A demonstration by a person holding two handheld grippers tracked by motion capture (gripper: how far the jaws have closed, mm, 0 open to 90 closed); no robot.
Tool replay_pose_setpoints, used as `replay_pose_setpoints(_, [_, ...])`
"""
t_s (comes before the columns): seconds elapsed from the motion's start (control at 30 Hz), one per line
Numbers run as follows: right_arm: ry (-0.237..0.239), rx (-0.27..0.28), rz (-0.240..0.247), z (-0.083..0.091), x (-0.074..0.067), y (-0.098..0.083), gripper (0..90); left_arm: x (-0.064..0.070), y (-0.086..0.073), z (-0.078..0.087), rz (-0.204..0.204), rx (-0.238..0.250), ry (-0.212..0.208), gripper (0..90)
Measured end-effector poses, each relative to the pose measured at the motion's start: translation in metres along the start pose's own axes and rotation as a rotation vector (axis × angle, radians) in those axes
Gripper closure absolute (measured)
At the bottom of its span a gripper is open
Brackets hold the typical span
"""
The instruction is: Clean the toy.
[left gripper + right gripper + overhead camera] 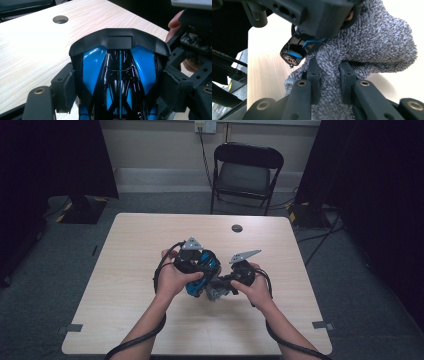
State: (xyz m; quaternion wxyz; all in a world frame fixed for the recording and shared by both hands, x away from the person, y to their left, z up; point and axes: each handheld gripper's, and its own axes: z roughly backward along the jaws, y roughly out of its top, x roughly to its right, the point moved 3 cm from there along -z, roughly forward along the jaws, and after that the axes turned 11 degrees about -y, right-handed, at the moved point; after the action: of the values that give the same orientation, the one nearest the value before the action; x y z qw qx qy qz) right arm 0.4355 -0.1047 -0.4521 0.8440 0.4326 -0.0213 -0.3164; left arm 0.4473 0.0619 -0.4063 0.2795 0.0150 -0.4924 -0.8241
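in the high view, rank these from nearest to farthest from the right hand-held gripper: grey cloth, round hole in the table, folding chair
1. Grey cloth: pinched in the right hand-held gripper, just left of that hand.
2. Round hole: in the table top, farther back toward its far edge.
3. Folding chair: on the floor beyond the table's far edge, against the wall.

My left tongs and right tongs are black, each topped with a grey three-cornered plate. Brass-ringed screw holes dot their jaws, and a black cable loops along each bare forearm.
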Motion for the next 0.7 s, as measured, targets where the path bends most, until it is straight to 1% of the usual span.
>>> replay_pose_setpoints(0.33, [0.013, -0.006, 0.003, -0.005, -0.005, -0.003, 75.4, 0.000, 0.006, -0.001, -0.005, 0.005, 0.003, 25.3])
replay_pose_setpoints(0.43, [0.019, -0.006, -0.003, -0.007, -0.006, -0.005, 75.4, 0.000, 0.006, -0.001, -0.002, 0.009, 0.008, 25.3])
replay_pose_setpoints(0.7, [0.028, -0.012, -0.001, -0.012, -0.008, -0.006, 75.5, -0.002, 0.010, 0.000, 0.000, 0.017, 0.009, 25.3])
